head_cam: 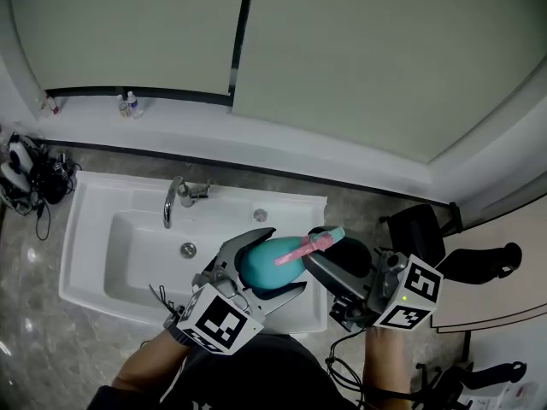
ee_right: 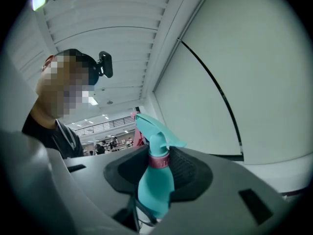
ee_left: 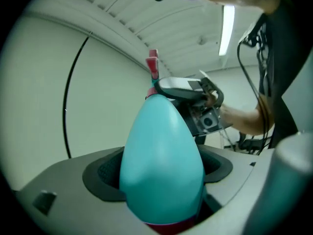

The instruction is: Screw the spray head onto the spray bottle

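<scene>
Beginning at the far left, a heap of dark cables (head_cam: 38,182) lies on the grey counter (head_cam: 34,314), just beside the white sink (head_cam: 94,254) with its chrome faucet (head_cam: 173,202). Over the front right part of the sink, the left gripper (head_cam: 282,260) is held in the air. Its two fingers grip the round teal body of the spray bottle (head_cam: 263,267) from both sides, so they stand rather wide. The bottle is tilted with its narrow top toward the right, and its dark red base is close to this gripper's camera. At the narrow top sits the spray head (head_cam: 318,241), teal with a pink trigger (head_cam: 295,251); I cannot tell if it is screwed tight. Further right, the right gripper (head_cam: 316,248) meets it from the opposite side. Its jaws stand narrow, and the black pads (ee_right: 190,173) close on the spray head at its pink collar (ee_right: 159,161).
</scene>
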{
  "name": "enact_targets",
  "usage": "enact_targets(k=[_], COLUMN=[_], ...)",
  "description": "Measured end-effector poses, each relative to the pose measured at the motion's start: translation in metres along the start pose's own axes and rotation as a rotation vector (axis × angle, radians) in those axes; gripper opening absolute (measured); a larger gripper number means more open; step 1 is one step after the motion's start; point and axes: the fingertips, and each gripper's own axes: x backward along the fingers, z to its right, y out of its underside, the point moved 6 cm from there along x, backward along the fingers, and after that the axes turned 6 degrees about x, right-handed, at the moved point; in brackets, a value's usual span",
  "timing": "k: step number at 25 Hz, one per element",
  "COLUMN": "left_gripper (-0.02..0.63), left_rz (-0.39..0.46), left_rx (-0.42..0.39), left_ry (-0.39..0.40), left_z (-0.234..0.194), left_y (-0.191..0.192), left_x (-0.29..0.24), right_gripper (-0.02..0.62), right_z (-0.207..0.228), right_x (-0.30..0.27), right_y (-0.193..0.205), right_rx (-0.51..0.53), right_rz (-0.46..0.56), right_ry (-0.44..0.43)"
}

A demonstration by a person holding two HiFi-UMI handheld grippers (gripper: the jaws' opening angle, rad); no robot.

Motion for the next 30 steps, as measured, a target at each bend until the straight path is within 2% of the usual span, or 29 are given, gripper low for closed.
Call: enact_targets(k=[5, 7, 10, 14, 17, 19, 22, 24, 26, 30], left_gripper=[0.419, 0.419, 0.419, 0.419, 0.419, 0.419, 0.419, 0.419, 0.419, 0.419], left_rz=[-0.053, -0.076, -0.062, 0.027, 0.089, 0.126, 0.173, 0.196, 0.211, 0.212], left_rx=[-0.1, -0.118, -0.029, 0.159, 0.257, 0.297, 0.352, 0.399, 0.441, 0.489], left_ry=[-0.225, -0.266, -0.196, -0.033, 0.111, 0.235, 0.486, 0.67, 0.837, 1.096], left_z=[-0.007, -0.007, -0.01, -0.014, -0.014, -0.008, 0.007, 0.02, 0.034, 0.066], left_y=[0.012, 0.017, 0.023, 0.015, 0.006, -0.002, -0.016, -0.023, -0.027, -0.032], left_x=[-0.006, -0.01, -0.014, -0.009, -0.002, 0.005, 0.018, 0.023, 0.027, 0.03], right_gripper=[0.133, 0.133, 0.135, 0.147, 0.2, 0.201, 0.201, 0.201, 0.214, 0.339], right_z=[0.009, 0.012, 0.016, 0.005, -0.006, -0.007, 0.004, 0.014, 0.019, -0.007], right_x=[-0.006, -0.005, -0.008, -0.009, 0.001, 0.018, 0.048, 0.056, 0.049, 0.015], right_y=[0.009, 0.013, 0.018, 0.01, 0.003, -0.001, -0.01, -0.017, -0.021, -0.02], right_rx=[-0.067, -0.102, -0.143, -0.118, -0.089, -0.11, -0.175, -0.153, -0.122, -0.085], right_rz=[-0.016, -0.026, -0.017, -0.006, 0.007, 0.069, 0.256, 0.352, 0.373, 0.318], right_ry=[0.146, 0.211, 0.263, 0.219, 0.109, -0.013, -0.254, -0.382, -0.511, -0.839])
